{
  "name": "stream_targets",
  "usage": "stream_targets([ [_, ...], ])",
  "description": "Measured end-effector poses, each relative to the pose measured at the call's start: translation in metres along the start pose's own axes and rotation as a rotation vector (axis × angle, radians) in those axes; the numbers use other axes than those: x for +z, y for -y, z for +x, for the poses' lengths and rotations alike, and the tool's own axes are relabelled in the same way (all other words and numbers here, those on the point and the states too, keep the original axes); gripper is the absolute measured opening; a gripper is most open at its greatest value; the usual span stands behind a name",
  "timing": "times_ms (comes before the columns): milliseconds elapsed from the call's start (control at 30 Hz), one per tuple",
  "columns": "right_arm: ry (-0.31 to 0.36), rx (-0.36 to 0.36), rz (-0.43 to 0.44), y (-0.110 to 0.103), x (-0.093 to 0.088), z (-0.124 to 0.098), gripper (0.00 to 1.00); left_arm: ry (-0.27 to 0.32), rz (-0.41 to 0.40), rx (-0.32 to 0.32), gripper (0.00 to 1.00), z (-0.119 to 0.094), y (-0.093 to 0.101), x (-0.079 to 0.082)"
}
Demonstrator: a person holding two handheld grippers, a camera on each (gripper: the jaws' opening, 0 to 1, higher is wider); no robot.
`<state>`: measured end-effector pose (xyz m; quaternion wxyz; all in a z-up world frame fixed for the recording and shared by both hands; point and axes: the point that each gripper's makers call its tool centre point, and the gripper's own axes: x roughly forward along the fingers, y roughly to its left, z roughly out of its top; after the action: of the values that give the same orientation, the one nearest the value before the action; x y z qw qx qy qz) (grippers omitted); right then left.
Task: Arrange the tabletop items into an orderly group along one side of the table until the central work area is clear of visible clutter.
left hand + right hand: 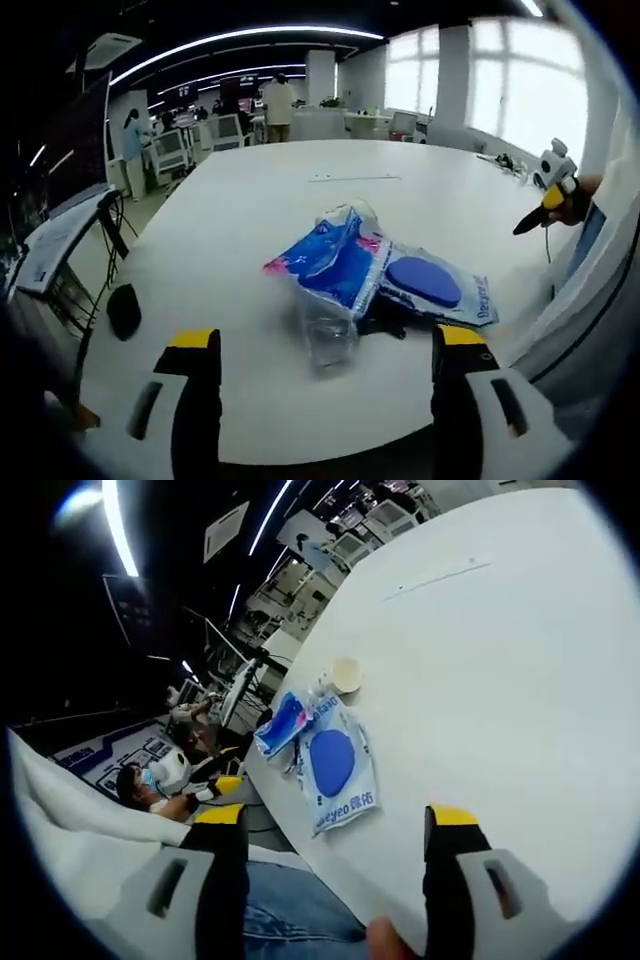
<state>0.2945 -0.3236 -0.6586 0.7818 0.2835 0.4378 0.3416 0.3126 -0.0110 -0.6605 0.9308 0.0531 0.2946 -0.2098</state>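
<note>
White tabletop (300,215) spread across the left gripper view, and the left gripper (328,385) rose from the bottom edge with its yellow-tipped jaws set wide apart, holding nothing and touching nothing. Just above the gap, in mid-frame, lay the clutter in one heap: a clear plastic cup (327,328) on its side, a crumpled blue bag (335,262) over it, and to the right a flat packet with a blue oval (432,287). At the far right edge the other gripper showed, small. In the right gripper view, the right gripper (335,865) likewise stood wide open and empty at the bottom, over the table's near edge; the packet (338,768), bag (281,723) and cup (344,674) lay upper left of it, near the table's left edge.
</note>
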Motion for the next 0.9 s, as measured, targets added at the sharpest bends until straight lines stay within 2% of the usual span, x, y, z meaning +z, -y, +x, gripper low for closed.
stream_targets([
  [67, -0.002, -0.001, 0.001, 0.0, 0.0, 0.001, 0.71, 0.018, -0.014, 0.017, 0.9, -0.001, -0.003, -0.001],
  [200, -0.012, -0.001, -0.003, -0.001, -0.001, 0.002, 0.7, 0.008, 0.002, 0.028, 0.9, 0.0, -0.003, -0.012],
  [333, -0.017, -0.002, -0.005, -0.002, -0.002, 0.003, 0.7, 0.01, -0.006, 0.037, 0.79, -0.003, -0.004, -0.02],
  [433, -0.024, -0.007, -0.008, -0.002, -0.003, 0.003, 0.7, 0.053, -0.018, 0.072, 0.84, -0.004, -0.01, -0.019],
  [467, -0.026, -0.008, -0.009, -0.002, -0.004, 0.003, 0.71, 0.047, -0.016, 0.075, 0.85, -0.004, -0.011, -0.02],
  [533, -0.034, -0.014, -0.013, -0.003, -0.005, 0.004, 0.7, 0.061, 0.025, 0.099, 0.84, -0.007, -0.015, -0.015],
  [600, -0.038, -0.018, -0.017, -0.003, -0.005, 0.005, 0.7, 0.096, 0.03, 0.094, 0.86, -0.01, -0.013, -0.01],
  [733, -0.037, -0.027, -0.022, -0.003, -0.002, 0.008, 0.7, 0.075, 0.006, 0.101, 0.87, -0.013, -0.016, -0.016],
  [900, -0.041, -0.032, -0.047, -0.007, 0.006, 0.012, 0.7, 0.086, -0.011, 0.105, 0.88, -0.014, -0.018, -0.016],
])
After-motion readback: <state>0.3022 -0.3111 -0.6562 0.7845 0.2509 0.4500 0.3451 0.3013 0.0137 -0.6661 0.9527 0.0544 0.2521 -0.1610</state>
